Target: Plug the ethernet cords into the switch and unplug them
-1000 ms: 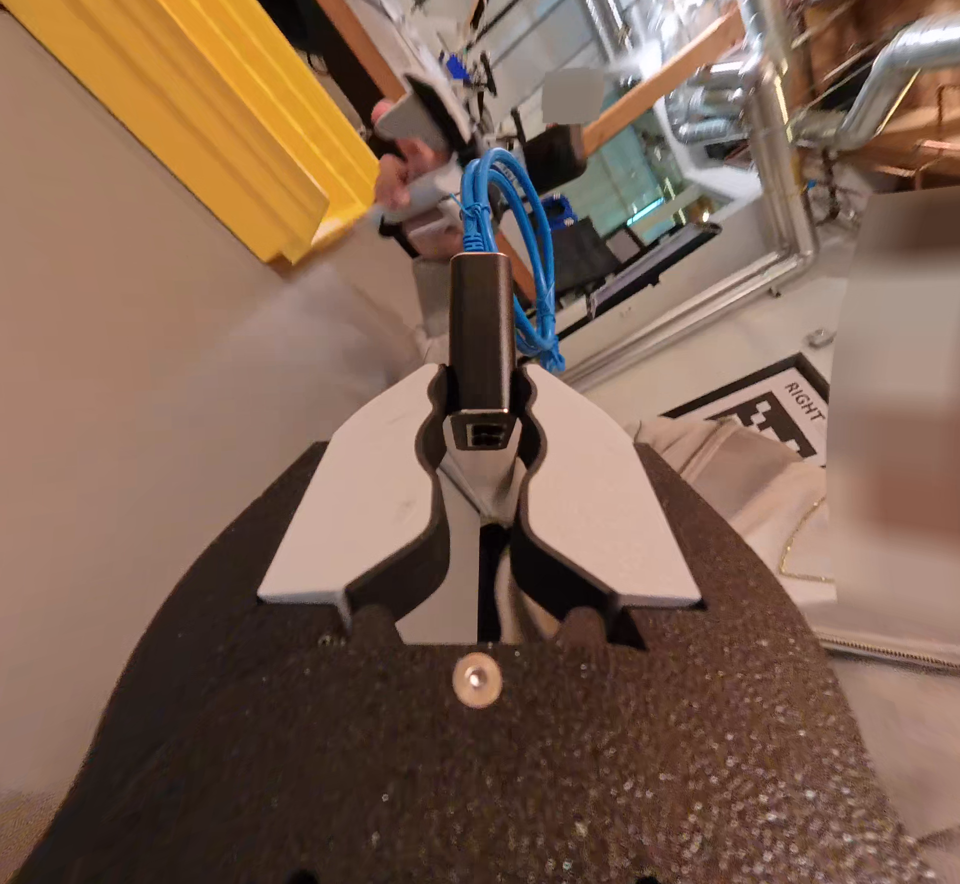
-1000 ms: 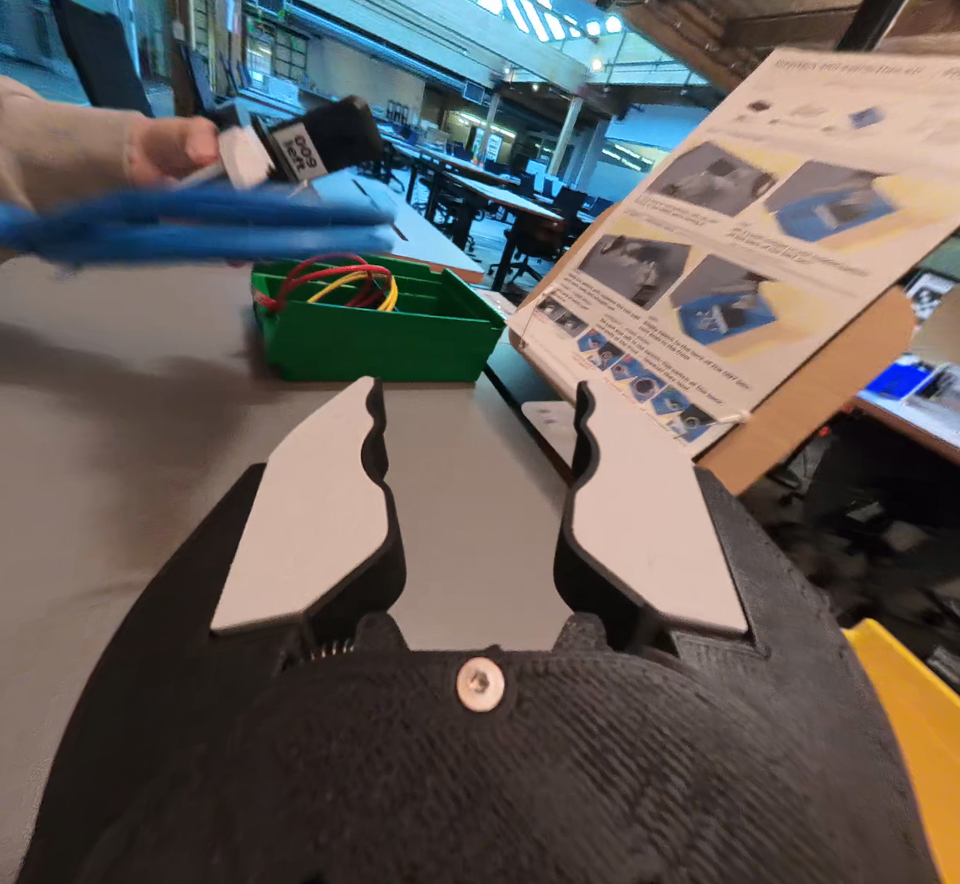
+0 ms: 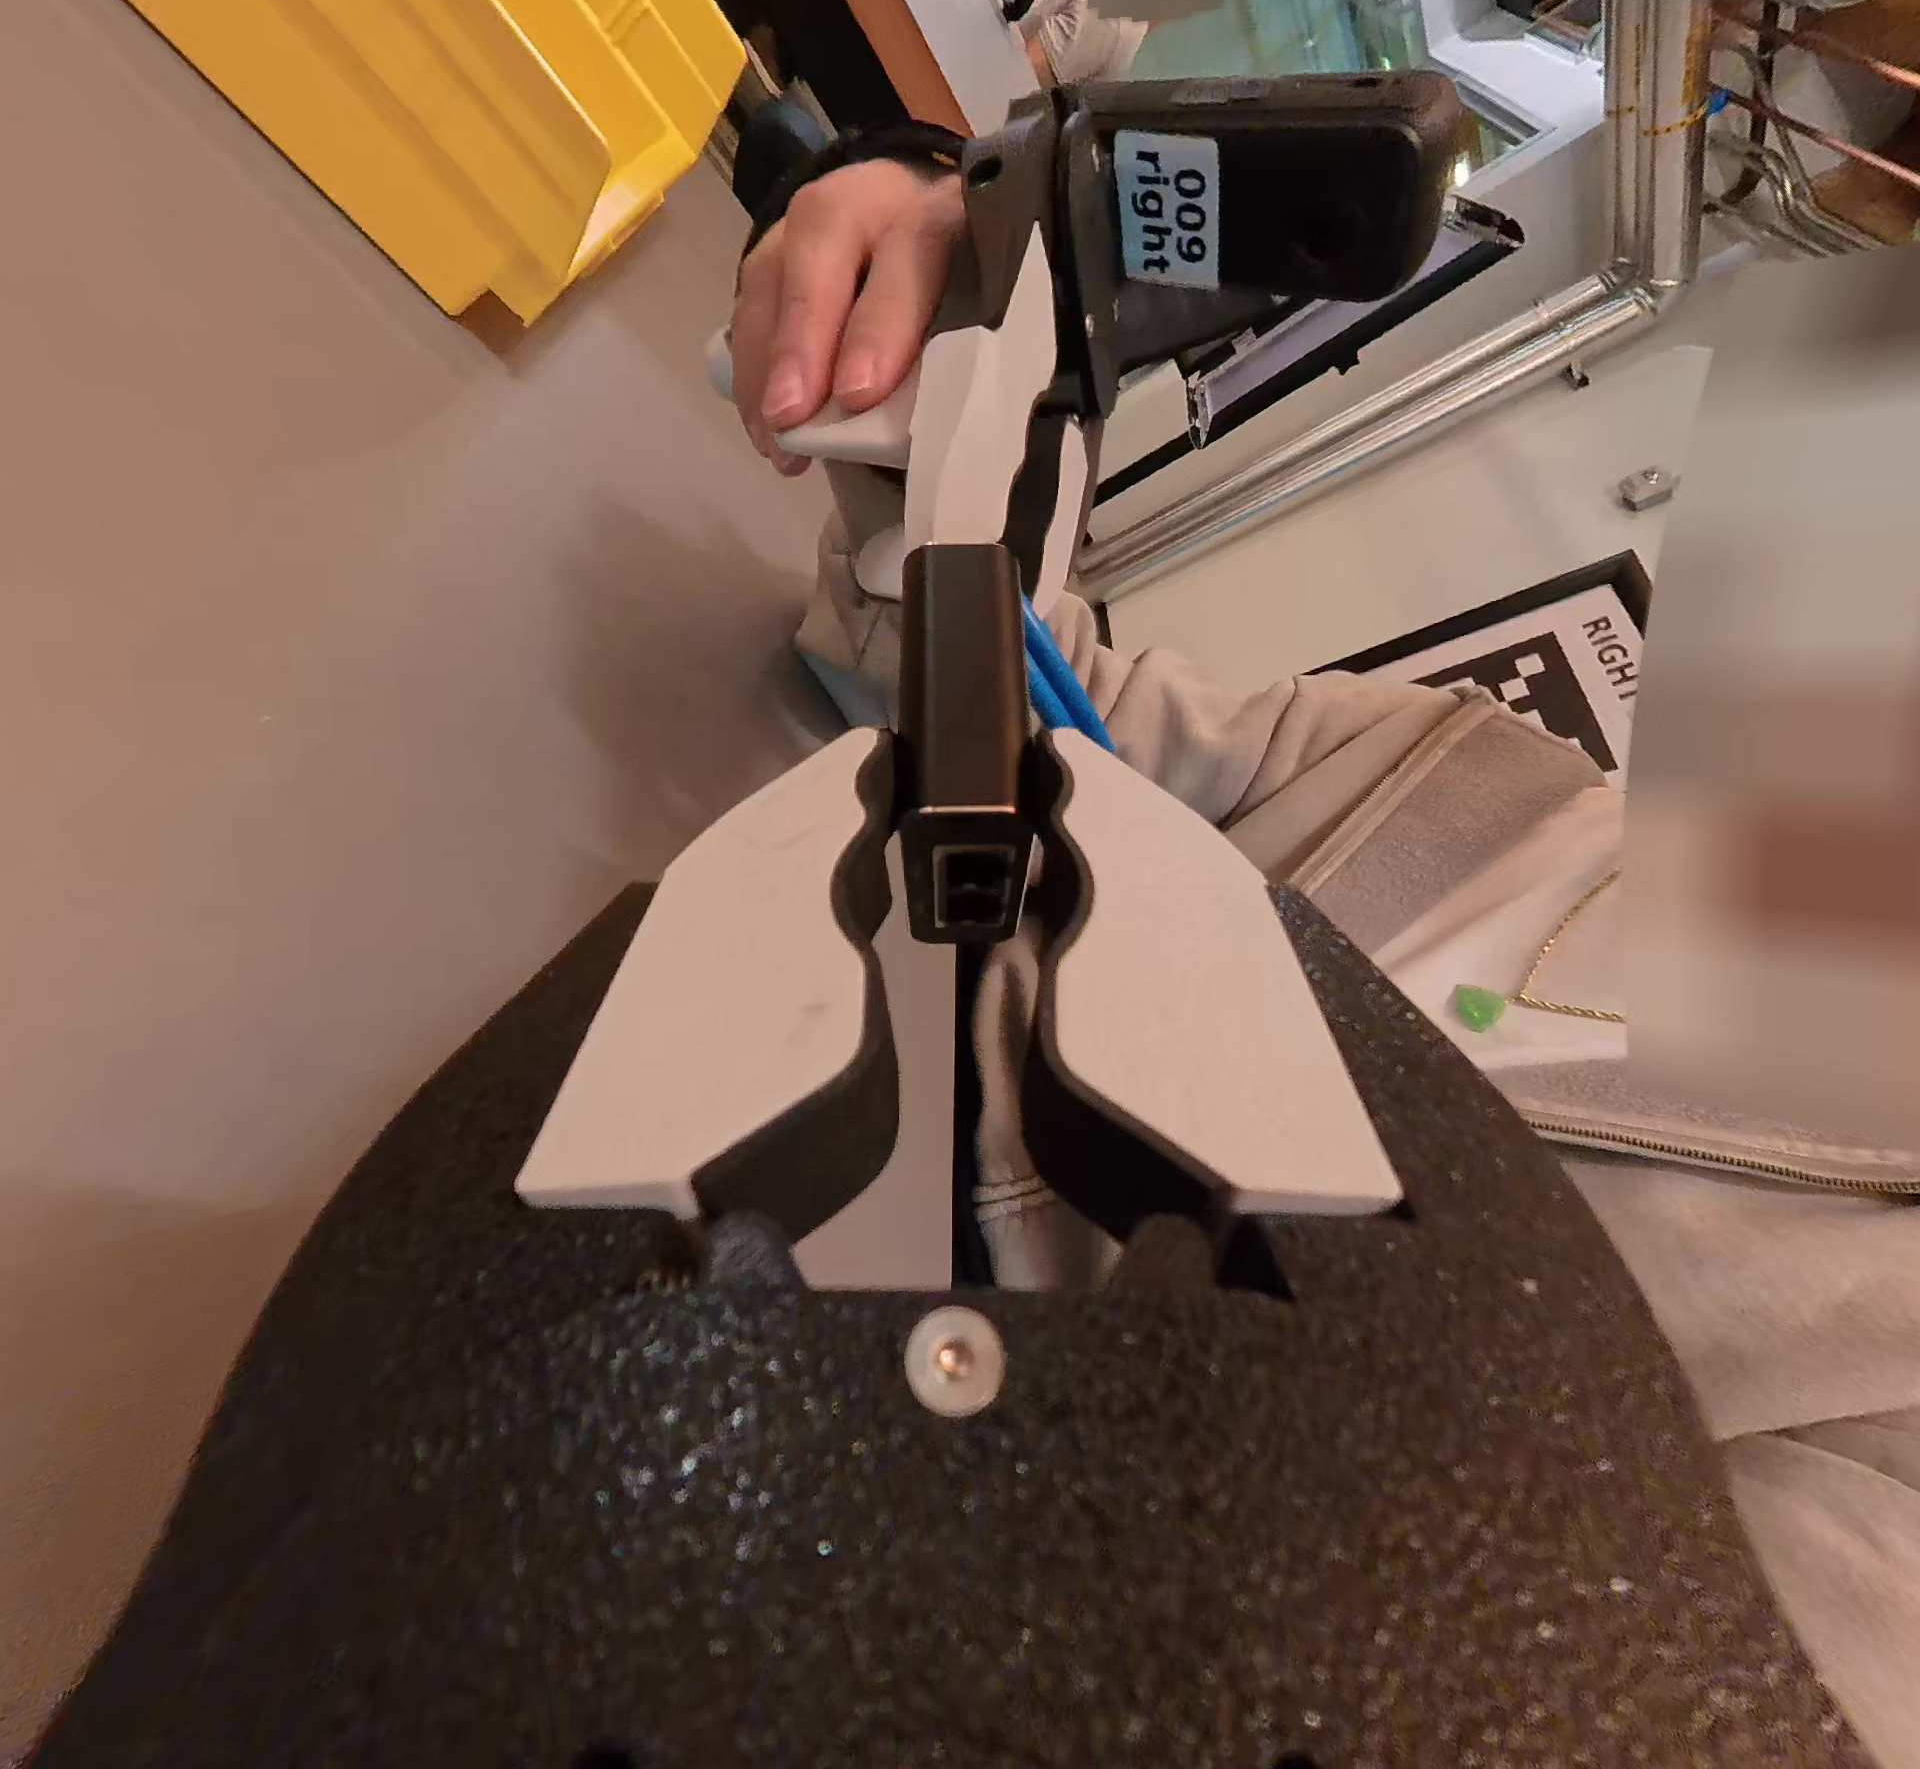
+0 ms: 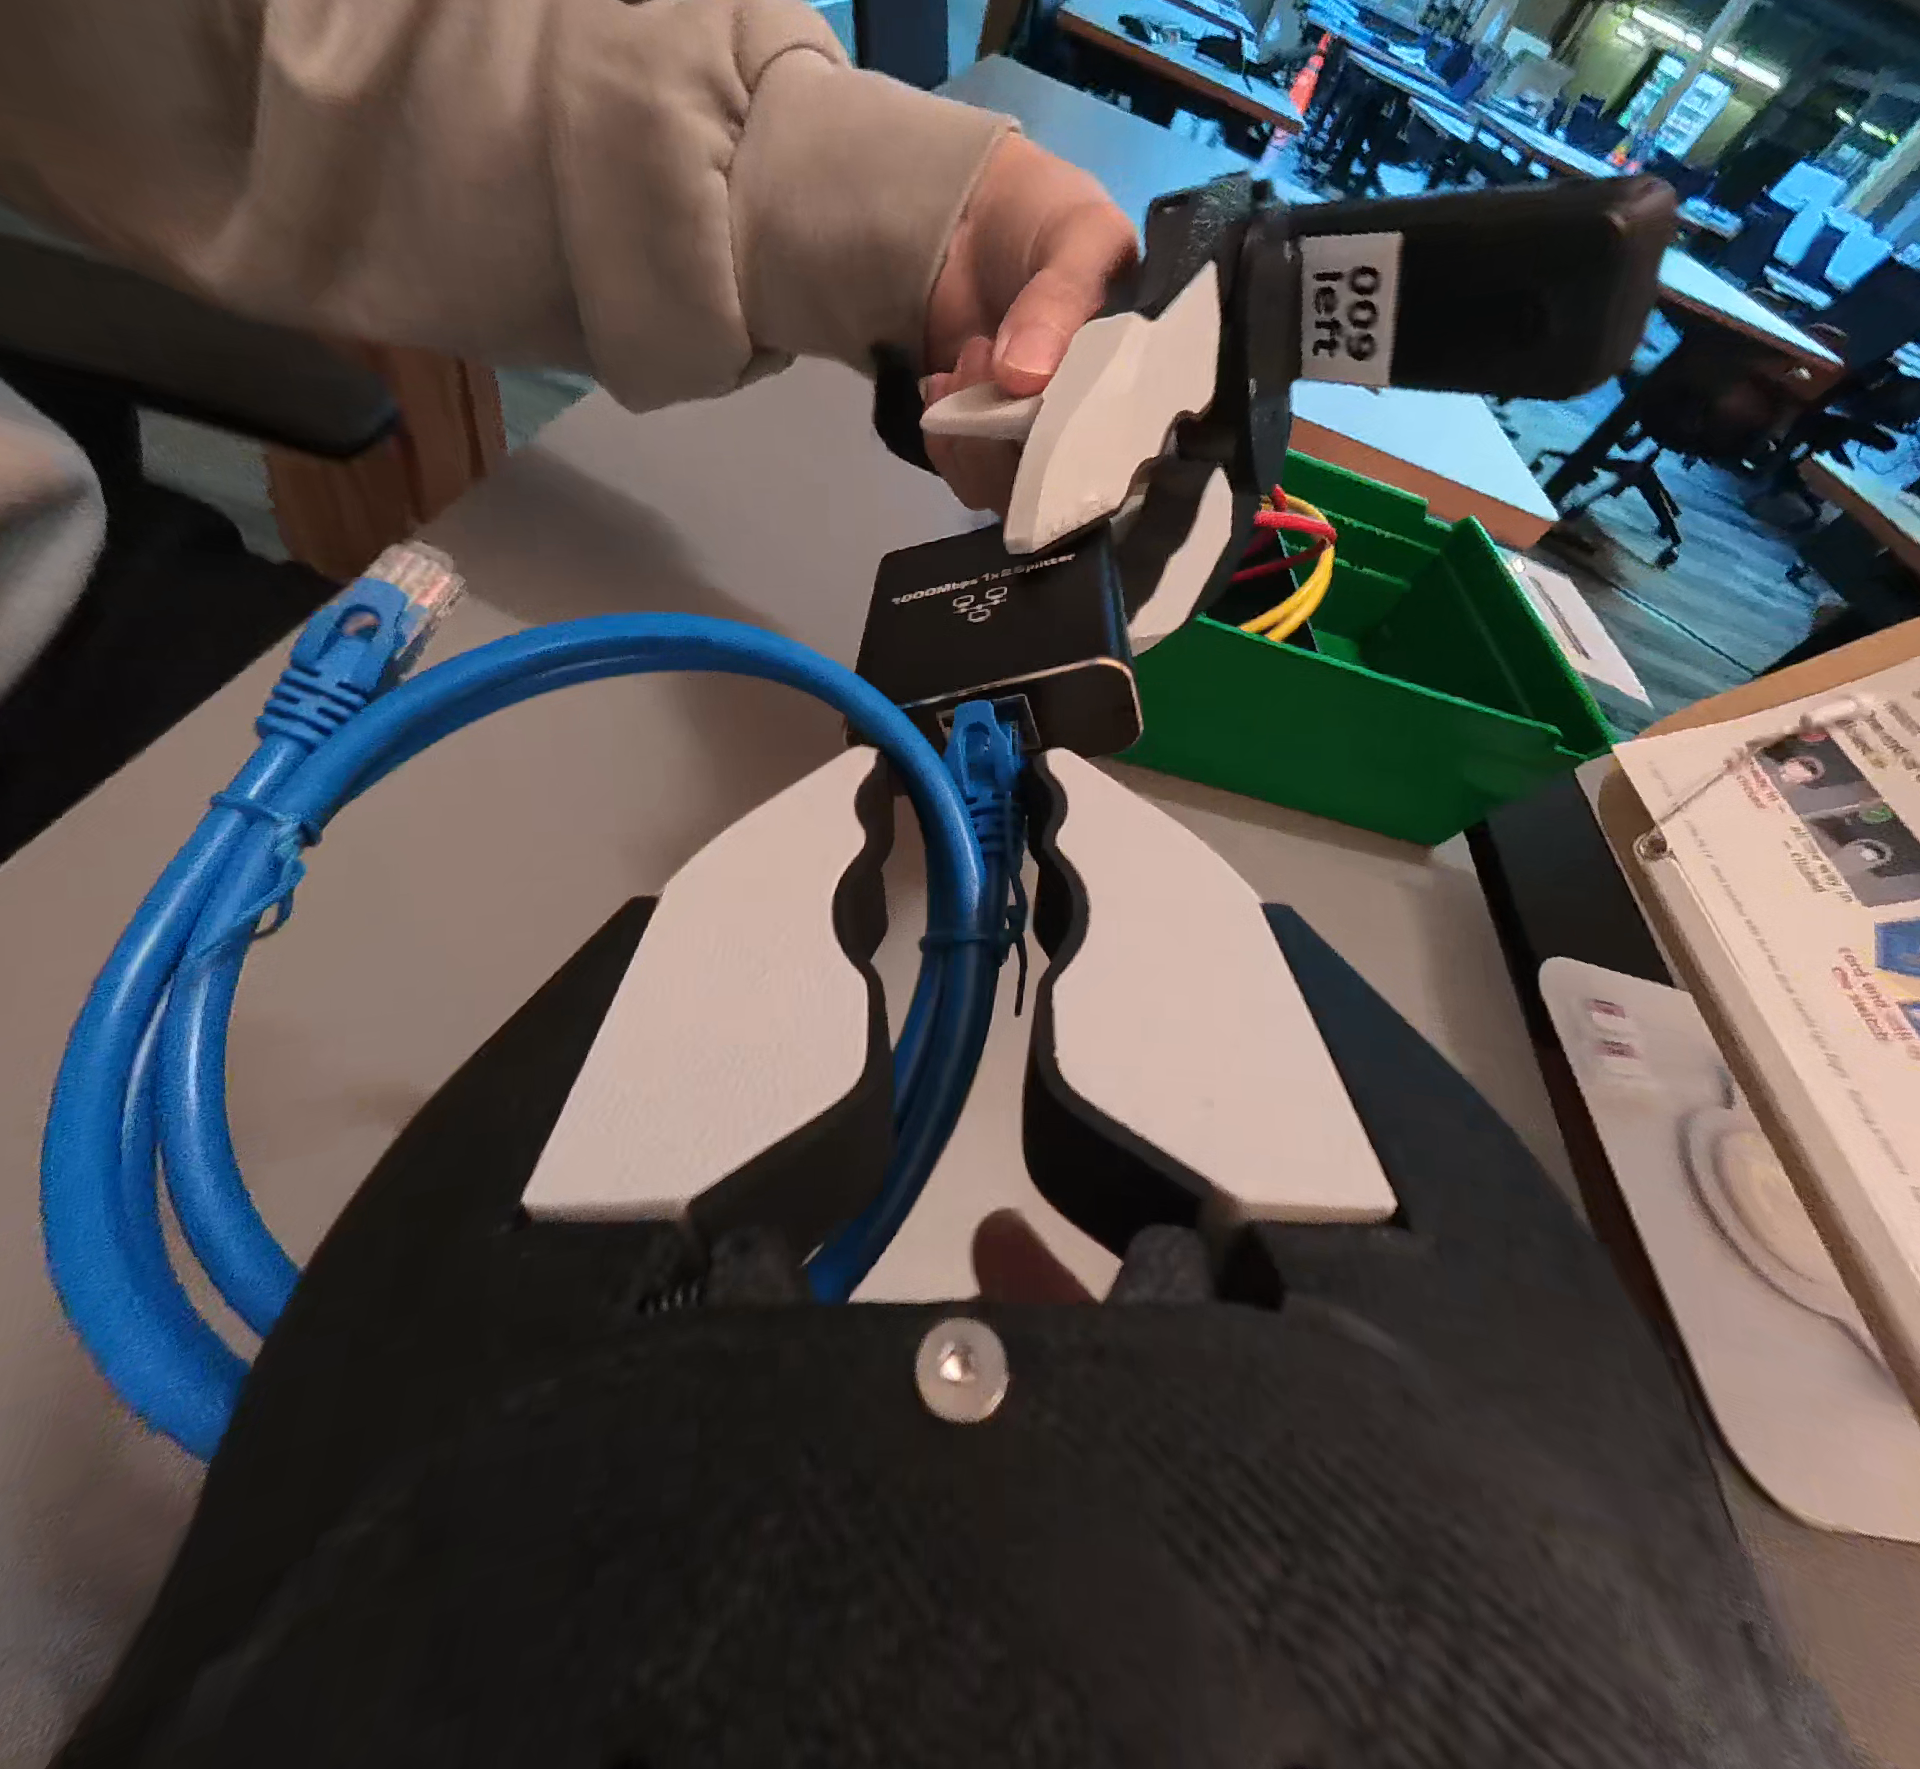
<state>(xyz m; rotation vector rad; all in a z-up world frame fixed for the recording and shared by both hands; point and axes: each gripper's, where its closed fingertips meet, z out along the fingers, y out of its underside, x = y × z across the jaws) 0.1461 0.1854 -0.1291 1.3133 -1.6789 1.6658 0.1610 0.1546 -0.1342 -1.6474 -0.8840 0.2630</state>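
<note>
My left tool (image 3: 961, 784) clamps the switch (image 4: 992, 644); my right tool (image 4: 956, 820) pinches the blue plug (image 4: 982, 753) at twelve o'clock. Yanking sideways could jam its latch.

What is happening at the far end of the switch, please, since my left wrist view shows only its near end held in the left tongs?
Observer: A plug of the blue cord sits in a port on the far end of the switch.
Operator: Where are the right tongs?
Observer: The right tongs straddle that plug, one finger on each side; I cannot tell whether they pinch it.
Operator: And the cord's other end?
Observer: The other plug is free, plugged into nothing, off to the left of the switch.
</note>
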